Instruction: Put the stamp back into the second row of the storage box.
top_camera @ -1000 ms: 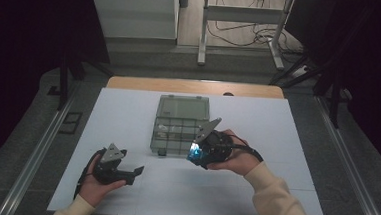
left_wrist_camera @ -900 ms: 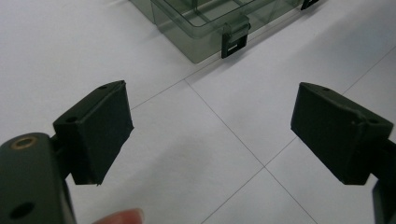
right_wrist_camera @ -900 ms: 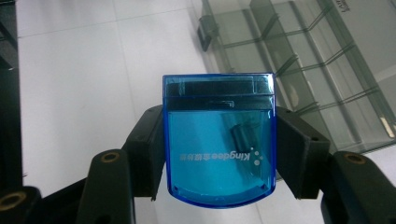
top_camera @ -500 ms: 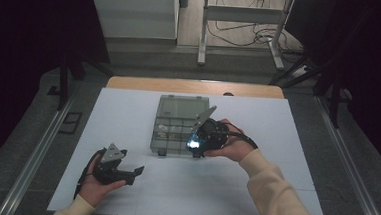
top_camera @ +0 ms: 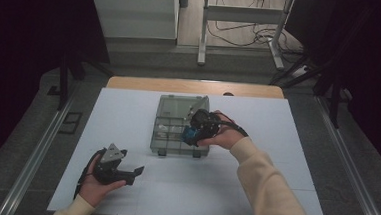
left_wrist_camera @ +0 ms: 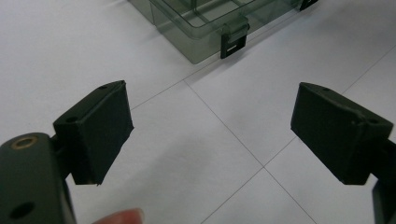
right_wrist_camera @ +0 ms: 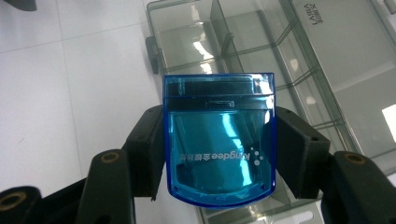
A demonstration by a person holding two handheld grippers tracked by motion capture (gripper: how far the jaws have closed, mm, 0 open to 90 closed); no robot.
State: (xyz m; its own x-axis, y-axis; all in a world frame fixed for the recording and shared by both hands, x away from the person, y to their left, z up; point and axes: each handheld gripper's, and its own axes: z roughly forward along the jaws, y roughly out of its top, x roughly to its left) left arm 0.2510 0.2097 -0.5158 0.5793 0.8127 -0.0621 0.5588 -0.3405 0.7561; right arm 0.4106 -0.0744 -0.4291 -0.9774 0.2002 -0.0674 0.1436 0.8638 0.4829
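Observation:
A clear grey compartment box (top_camera: 169,134) lies open at the middle of the white table, its lid (top_camera: 183,106) folded back. My right gripper (top_camera: 191,133) is over the box's near right part, shut on a small blue translucent case (right_wrist_camera: 218,140) printed with white letters; the case also shows as a blue spot in the high view (top_camera: 191,134). In the right gripper view the box's divided compartments (right_wrist_camera: 261,60) lie right behind the case. My left gripper (top_camera: 137,171) rests low near the table's front left, jaws wide apart with nothing between them, and the box's front latch (left_wrist_camera: 233,41) is ahead of it.
The white table (top_camera: 276,143) ends in a wooden strip (top_camera: 195,86) at the far side. Metal rails (top_camera: 35,153) run along both sides on the floor. A desk frame and cables (top_camera: 243,35) stand beyond the table. A person's sleeve (top_camera: 268,192) crosses the front right.
My right gripper has carried the blue case away from the table's front, forward over the open box. The left gripper has stayed put.

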